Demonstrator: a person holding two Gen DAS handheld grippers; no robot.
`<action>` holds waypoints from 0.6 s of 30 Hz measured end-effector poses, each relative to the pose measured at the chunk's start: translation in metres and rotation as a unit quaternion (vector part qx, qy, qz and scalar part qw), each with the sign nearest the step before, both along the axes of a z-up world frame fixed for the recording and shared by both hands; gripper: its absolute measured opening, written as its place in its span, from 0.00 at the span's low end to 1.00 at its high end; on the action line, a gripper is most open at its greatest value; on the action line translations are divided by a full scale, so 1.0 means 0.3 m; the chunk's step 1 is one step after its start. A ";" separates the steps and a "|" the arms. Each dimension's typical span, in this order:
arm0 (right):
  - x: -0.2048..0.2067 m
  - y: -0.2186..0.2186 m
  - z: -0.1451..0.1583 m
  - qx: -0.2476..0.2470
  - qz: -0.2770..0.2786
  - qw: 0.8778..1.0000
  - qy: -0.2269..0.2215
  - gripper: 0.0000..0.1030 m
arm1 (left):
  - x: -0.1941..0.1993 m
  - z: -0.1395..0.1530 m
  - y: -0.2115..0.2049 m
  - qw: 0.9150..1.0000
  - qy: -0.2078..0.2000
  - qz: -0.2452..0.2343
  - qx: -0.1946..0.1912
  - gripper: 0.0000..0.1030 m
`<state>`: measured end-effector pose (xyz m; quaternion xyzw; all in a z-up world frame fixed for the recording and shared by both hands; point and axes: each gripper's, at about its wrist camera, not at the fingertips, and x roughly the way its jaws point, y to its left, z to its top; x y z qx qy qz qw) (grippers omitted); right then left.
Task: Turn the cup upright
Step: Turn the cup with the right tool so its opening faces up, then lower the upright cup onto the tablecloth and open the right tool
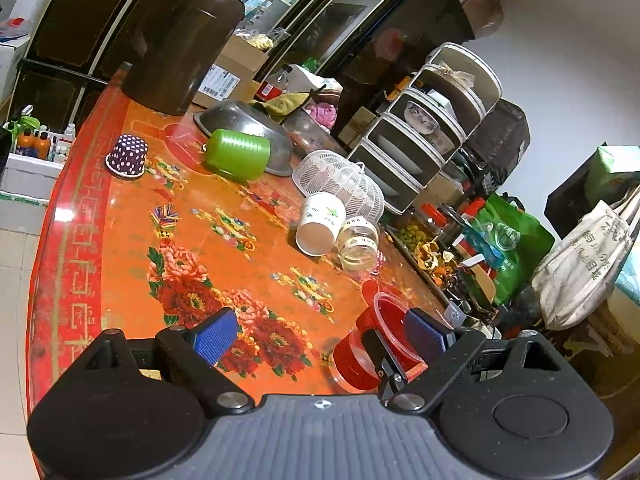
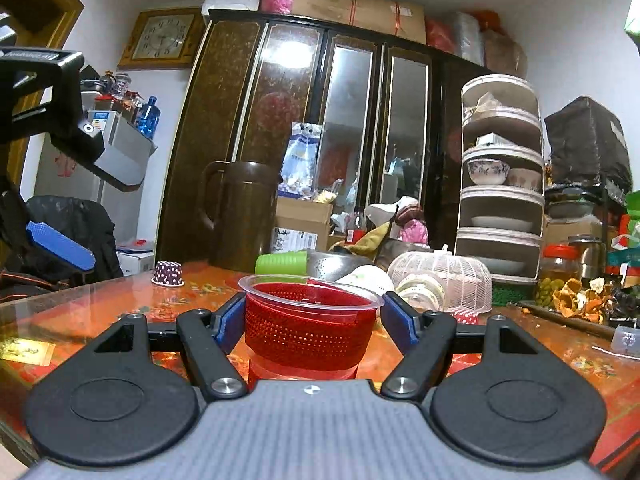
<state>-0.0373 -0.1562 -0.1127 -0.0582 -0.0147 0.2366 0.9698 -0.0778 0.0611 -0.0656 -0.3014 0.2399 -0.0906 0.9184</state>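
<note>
A red plastic cup (image 2: 310, 330) with a clear rim stands upright on the orange floral table (image 2: 100, 312), between the blue pads of my right gripper (image 2: 314, 318). The jaws stand a little apart from the cup's sides. In the left wrist view the same cup (image 1: 356, 354) sits at the lower right, with the right gripper's finger beside it. My left gripper (image 1: 320, 336) is open and empty above the table. A green cup (image 1: 238, 154) and a white paper cup (image 1: 320, 224) lie on their sides. A purple dotted cup (image 1: 128, 155) stands upside down.
A metal bowl (image 1: 244, 120), a white mesh cover (image 1: 344, 184), a glass jar (image 1: 358, 244) and a brown jug (image 1: 180, 40) crowd the table's far side. A tiered dish rack (image 2: 500, 184) and jars stand at the right. The table's left edge (image 1: 48, 240) drops to the floor.
</note>
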 end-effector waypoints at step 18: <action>0.008 -0.117 0.077 0.061 0.036 0.982 0.176 0.99 | 0.007 -0.021 -0.080 0.990 0.005 0.033 0.139 1.00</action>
